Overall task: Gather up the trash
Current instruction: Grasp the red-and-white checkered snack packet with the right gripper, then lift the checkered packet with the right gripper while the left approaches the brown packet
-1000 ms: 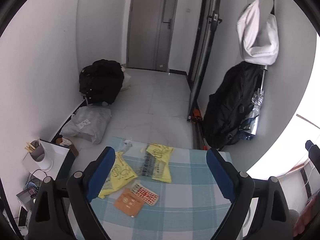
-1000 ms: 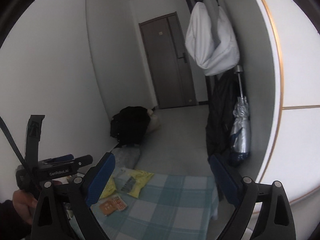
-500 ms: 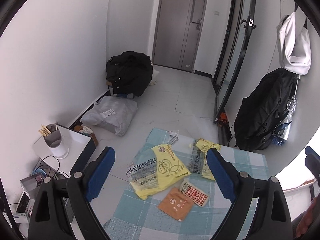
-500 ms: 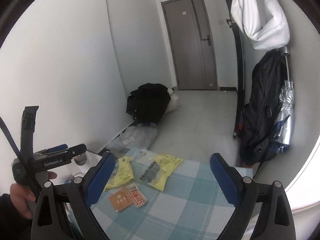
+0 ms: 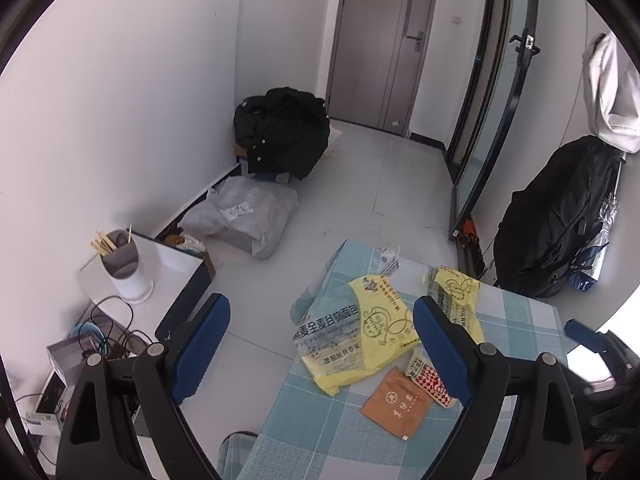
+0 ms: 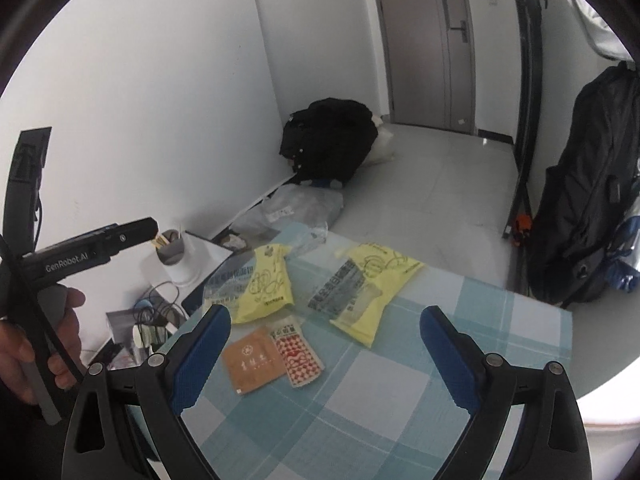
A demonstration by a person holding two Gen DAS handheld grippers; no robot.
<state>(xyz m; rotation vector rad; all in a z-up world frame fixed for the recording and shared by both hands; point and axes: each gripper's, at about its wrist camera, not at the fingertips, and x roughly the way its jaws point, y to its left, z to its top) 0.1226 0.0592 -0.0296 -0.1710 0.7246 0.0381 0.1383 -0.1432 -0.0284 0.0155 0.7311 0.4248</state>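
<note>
Four pieces of trash are counted on the checked tabletop [image 6: 400, 392], all gathered toward its far left corner: two yellow-and-clear wrappers and two small sachets. The left yellow wrapper [image 6: 256, 284] lies at the left edge and partly hangs over it; the right yellow wrapper [image 6: 368, 284] lies near the far edge, a little apart. Just in front of the left one, the brown sachet [image 6: 252, 360] and the red checked sachet [image 6: 298, 354] are placed side by side and seem to touch. A small clear scrap may also lie at the far corner, but it cannot be told surely. All pieces are judged to be very light, thin and soft film, flat on the cloth and probably slippery, so a hold is best taken at a raised or overhanging edge; the crumpled border of a yellow wrapper should be easiest. The flat sachets could slide away under the pads. The left gripper [image 5: 320, 344] is spread wide with nothing between its jaws, and the right gripper [image 6: 324, 352] is likewise wide apart and empty; both are held above the tabletop.
</note>
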